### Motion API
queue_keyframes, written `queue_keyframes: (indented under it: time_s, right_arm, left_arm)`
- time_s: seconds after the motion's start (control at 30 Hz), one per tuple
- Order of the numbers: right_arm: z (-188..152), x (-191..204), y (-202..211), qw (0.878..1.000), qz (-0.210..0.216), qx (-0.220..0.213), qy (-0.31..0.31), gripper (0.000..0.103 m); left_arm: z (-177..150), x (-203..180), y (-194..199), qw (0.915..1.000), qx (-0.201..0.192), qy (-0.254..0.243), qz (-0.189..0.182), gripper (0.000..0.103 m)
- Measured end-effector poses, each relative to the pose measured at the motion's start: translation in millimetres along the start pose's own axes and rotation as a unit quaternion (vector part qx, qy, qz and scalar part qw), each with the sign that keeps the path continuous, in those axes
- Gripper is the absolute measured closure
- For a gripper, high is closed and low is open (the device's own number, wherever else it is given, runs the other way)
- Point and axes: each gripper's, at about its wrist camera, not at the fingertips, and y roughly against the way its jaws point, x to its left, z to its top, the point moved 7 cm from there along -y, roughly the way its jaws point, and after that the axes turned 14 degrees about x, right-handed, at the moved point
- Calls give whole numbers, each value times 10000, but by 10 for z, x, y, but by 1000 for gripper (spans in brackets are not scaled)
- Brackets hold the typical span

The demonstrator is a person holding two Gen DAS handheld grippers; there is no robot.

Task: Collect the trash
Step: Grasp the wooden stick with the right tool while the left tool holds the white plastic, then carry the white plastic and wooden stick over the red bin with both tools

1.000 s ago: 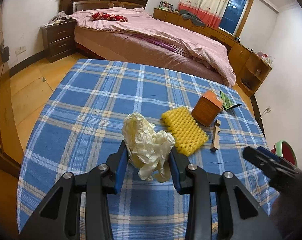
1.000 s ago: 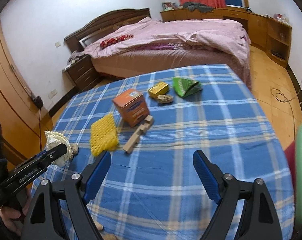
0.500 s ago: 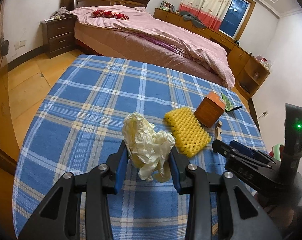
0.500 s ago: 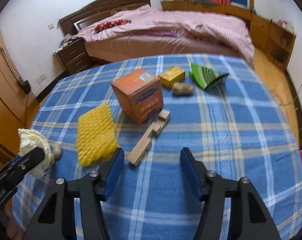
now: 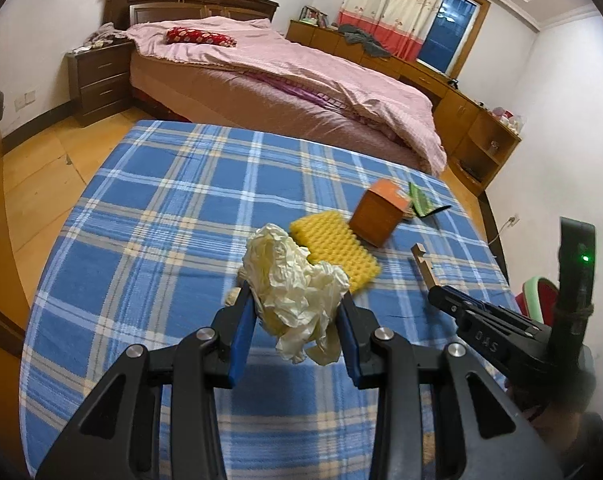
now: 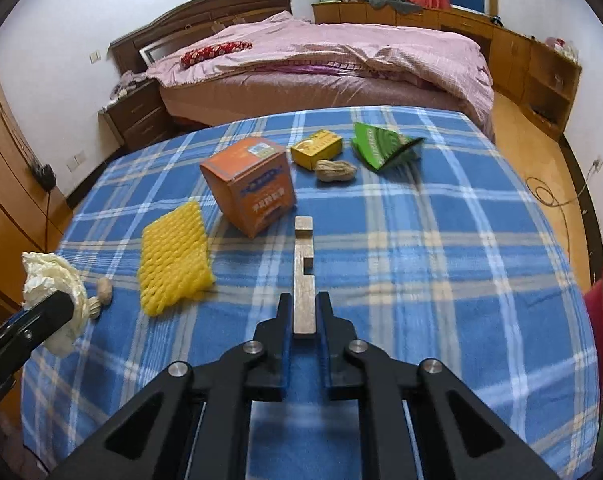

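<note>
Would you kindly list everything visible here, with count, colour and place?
crumpled wrapper: 1, cream, in the left gripper
foam net: 1, yellow, table left
carton: 1, orange, table middle
wooden piece: 1, tan, notched, near end between the right gripper's pads
small box: 1, yellow, behind the carton
peanut: 1, tan, by the small box
peanut piece: 1, tan, beside the wrapper
packet: 1, green, table far right
tablecloth: 1, blue plaid
bed: 1, pink cover, behind the table
left gripper: black, blue pads
right gripper: black, jaws just closed onto the wooden piece
</note>
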Motion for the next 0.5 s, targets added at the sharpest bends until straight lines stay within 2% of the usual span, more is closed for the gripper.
queue_keyframes:
  time_s: [0.23, 0.5]
  right_arm:
    - [-258, -207, 400, 9990, 171, -298, -275, 90]
    - [-534, -525, 904, 9958, 84, -719, -554, 90]
  left_arm:
    - [-90, -286, 100, 9995, -16, -277, -156, 64]
    - [-162, -737, 185, 9968, -26, -677, -428, 64]
